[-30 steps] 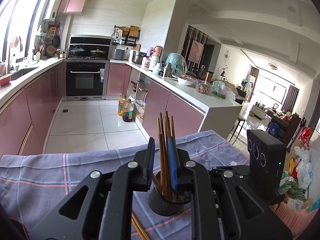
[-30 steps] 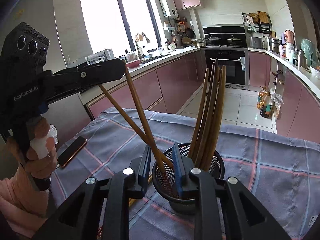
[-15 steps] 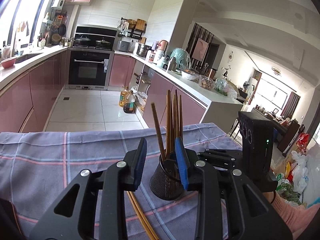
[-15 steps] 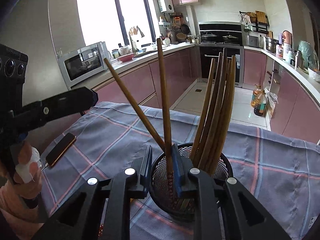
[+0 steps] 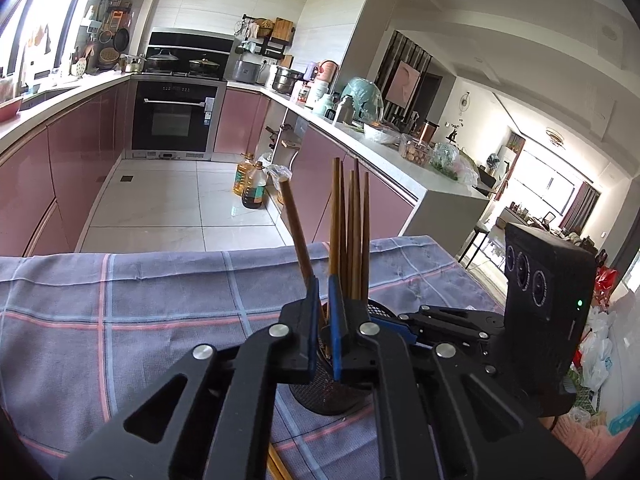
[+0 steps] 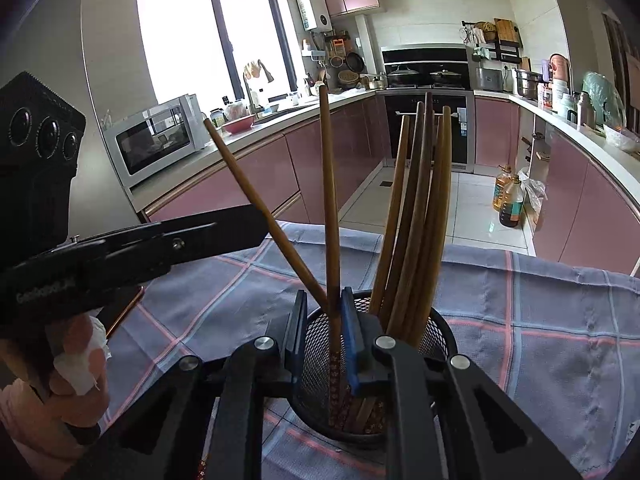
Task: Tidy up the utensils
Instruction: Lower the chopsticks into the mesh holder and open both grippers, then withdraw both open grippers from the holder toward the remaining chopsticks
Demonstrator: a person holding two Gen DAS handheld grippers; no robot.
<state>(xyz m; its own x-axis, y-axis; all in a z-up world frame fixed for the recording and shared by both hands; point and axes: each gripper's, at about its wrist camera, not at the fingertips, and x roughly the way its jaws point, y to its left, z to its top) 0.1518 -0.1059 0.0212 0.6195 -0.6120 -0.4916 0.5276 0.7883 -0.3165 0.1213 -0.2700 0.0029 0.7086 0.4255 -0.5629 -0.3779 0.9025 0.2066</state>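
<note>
Holding holder (image 6: 400, 408) rim in your right gripper (image 6: 324, 344) | left gripper (image 5: 322, 320) empty, pinched shut | chopsticks (image 5: 276, 466) below left gripper, on worktop beside holder

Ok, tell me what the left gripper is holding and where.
The leaning chopstick, pinched about mid-shaft by the left gripper; its lower end sits in the mesh holder.

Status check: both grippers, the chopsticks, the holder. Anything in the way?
Left gripper shut, empty. Right gripper clamps mesh holder wall, closing. Chopsticks in holder; more on the cloth. Nothing blocking.
</note>
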